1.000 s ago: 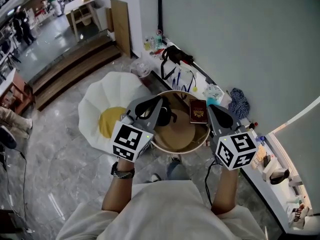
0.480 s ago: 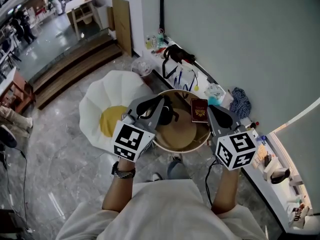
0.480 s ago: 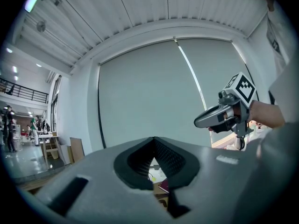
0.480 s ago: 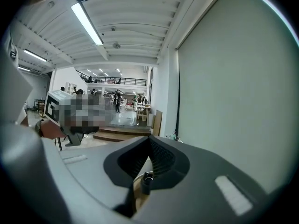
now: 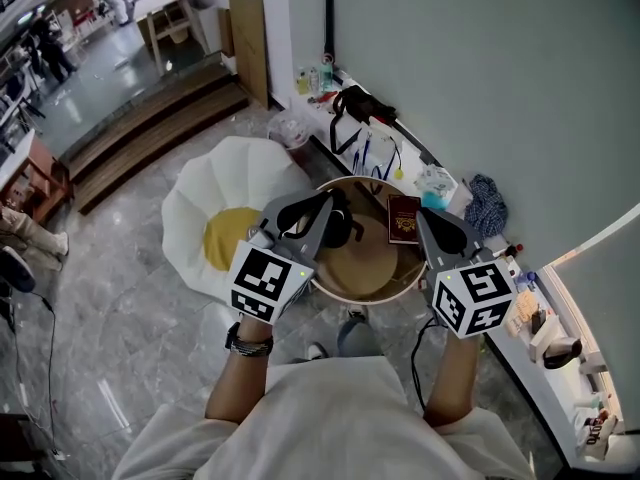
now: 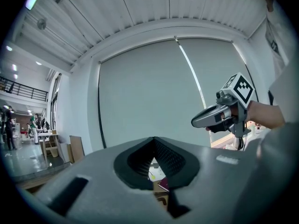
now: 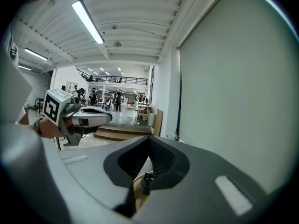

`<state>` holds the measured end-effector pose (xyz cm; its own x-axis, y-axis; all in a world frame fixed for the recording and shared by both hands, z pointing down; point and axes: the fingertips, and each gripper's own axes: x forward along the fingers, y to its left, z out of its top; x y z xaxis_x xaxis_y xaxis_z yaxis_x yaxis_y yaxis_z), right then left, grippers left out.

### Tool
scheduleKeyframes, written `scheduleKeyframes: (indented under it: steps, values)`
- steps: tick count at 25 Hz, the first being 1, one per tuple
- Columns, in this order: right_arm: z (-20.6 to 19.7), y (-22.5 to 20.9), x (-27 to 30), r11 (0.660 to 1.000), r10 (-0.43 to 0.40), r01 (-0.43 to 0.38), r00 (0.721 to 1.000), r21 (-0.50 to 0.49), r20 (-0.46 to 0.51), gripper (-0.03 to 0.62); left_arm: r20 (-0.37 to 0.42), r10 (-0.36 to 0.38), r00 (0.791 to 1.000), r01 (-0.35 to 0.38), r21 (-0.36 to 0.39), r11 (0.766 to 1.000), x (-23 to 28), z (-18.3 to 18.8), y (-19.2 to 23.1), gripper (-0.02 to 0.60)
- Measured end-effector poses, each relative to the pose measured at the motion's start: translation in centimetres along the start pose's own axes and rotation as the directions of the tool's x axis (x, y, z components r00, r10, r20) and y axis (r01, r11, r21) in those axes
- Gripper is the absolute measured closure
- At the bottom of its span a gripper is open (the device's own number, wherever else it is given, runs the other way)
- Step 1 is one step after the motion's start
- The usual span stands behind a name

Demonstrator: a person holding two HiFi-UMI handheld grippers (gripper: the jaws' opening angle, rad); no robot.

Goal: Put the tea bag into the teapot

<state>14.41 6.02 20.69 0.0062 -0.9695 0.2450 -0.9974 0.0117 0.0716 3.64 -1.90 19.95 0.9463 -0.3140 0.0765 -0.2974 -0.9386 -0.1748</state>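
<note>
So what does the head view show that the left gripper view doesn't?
Only the head view: the person's torso, the egg-shaped rug, the steps. Only the left gripper view: the ceiling and, close up, the jaws of the left gripper, shut on nothing. Both: the right gripper, the red booklet, the round table.

Grey wall (image 5: 480, 68) runs diagonally. At its foot: cluttered white ledge (image 5: 558, 396). Away from it: glossy marble floor (image 5: 120, 348), egg-shaped cushion (image 5: 215, 218), wooden steps (image 5: 150, 138). Ceiling strip light (image 7: 88, 15) lit.
</note>
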Motion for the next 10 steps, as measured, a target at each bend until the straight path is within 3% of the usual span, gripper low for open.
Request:
scheduleKeyframes:
  steps: [4, 10]
  values:
    - [-0.09, 0.46, 0.55, 1.000, 0.014, -0.014, 1.000, -0.004, -0.007, 0.588, -0.021, -0.005, 1.000, 0.005, -0.006, 1.000, 0.02, -0.54, -0.01, 0.577]
    - [-0.38, 0.67, 1.01, 1.000, 0.012, -0.012, 1.000, -0.007, -0.009, 0.589, 0.007, -0.008, 1.000, 0.008, -0.005, 1.000, 0.13, 0.04, 0.22, 0.577]
